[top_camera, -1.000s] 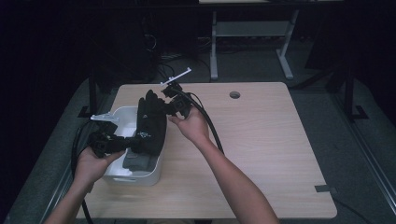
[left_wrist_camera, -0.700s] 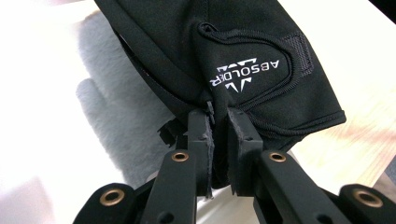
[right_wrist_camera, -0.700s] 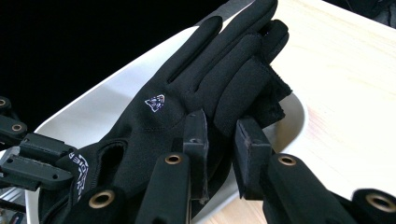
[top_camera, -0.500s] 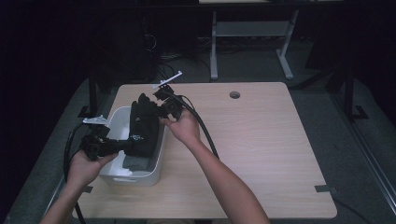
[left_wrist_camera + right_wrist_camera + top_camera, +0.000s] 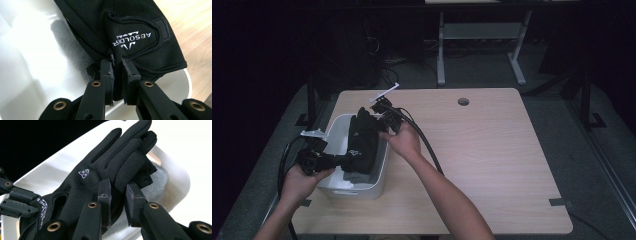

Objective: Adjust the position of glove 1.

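One black glove (image 5: 362, 142), stretched over the white bin (image 5: 379, 172) at the bench's left edge. Left gripper (image 5: 116, 72) fingers clamp its cuff, right gripper (image 5: 117, 195) fingers its fingertips. We judge uneven pulling could slip either hold.

Your light wooden tabletop (image 5: 492, 165) carries a white tub (image 5: 377, 175) at its left edge, a round cable hole (image 5: 463, 101) shows near the far side, and grey tape (image 5: 559, 202) marks the near right corner
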`<action>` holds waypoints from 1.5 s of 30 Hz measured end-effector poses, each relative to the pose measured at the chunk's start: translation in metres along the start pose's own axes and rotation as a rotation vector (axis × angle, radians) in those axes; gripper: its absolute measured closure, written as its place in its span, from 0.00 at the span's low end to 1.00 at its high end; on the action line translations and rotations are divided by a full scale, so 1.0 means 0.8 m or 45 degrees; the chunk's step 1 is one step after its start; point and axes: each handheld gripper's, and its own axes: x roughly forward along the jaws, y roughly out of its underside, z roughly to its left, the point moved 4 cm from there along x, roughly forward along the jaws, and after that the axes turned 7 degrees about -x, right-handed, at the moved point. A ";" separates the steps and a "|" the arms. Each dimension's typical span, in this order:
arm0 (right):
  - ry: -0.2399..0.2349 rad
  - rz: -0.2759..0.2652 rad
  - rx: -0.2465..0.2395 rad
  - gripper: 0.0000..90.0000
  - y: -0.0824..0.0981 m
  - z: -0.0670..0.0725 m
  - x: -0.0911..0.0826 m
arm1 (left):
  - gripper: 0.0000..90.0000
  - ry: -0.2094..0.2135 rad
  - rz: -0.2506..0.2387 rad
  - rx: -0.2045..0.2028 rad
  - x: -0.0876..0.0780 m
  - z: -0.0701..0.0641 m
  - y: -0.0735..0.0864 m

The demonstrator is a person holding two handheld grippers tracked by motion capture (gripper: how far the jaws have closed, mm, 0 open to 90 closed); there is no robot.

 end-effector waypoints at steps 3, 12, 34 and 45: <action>-0.009 0.023 0.021 0.84 0.005 -0.001 0.006 | 0.90 -0.010 0.020 0.004 0.002 0.004 0.003; -0.008 0.053 0.037 0.82 0.012 -0.006 0.014 | 0.88 -0.021 0.052 0.007 0.009 0.005 0.006; 0.057 -0.012 0.020 0.55 0.009 -0.028 -0.040 | 0.70 -0.061 -0.062 -0.002 -0.012 0.006 -0.012; 0.105 -0.056 0.035 0.44 0.020 -0.039 -0.088 | 0.62 -0.046 -0.109 0.033 -0.014 -0.017 -0.028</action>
